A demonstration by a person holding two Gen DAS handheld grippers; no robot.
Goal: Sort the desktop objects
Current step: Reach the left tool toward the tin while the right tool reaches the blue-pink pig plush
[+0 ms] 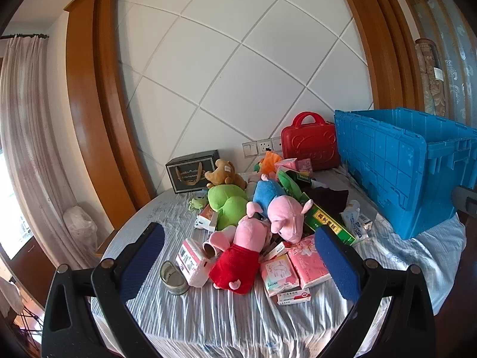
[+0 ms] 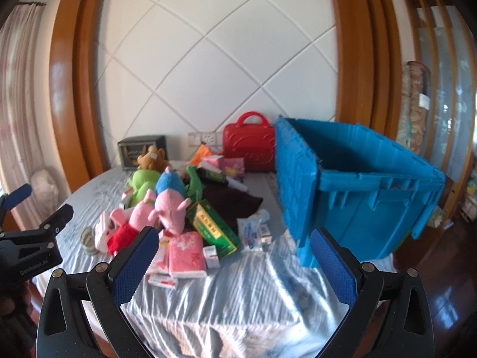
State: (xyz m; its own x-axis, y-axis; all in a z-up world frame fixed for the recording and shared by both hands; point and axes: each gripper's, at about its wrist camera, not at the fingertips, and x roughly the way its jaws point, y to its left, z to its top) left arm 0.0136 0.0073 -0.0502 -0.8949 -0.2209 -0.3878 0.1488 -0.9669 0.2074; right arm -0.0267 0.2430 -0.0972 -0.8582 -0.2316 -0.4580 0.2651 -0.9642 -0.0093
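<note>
A pile of soft toys and boxes lies on the cloth-covered table (image 1: 208,322). A pink pig in a red dress (image 1: 238,256) lies nearest, with a pink and blue pig (image 1: 280,208) and a green plush (image 1: 229,205) behind it. Pink tissue packs (image 1: 310,259) and a green box (image 1: 325,223) lie to the right. A big blue crate (image 1: 399,167) stands open at the right; it also shows in the right wrist view (image 2: 357,197). My left gripper (image 1: 238,232) is open and empty above the near pile. My right gripper (image 2: 235,235) is open and empty, in front of the table.
A red toy case (image 1: 310,146) and a dark gift box (image 1: 190,176) stand at the back by the wall. A small metal tin (image 1: 174,277) sits near the table's front left. The left gripper (image 2: 26,232) shows at the left edge of the right wrist view.
</note>
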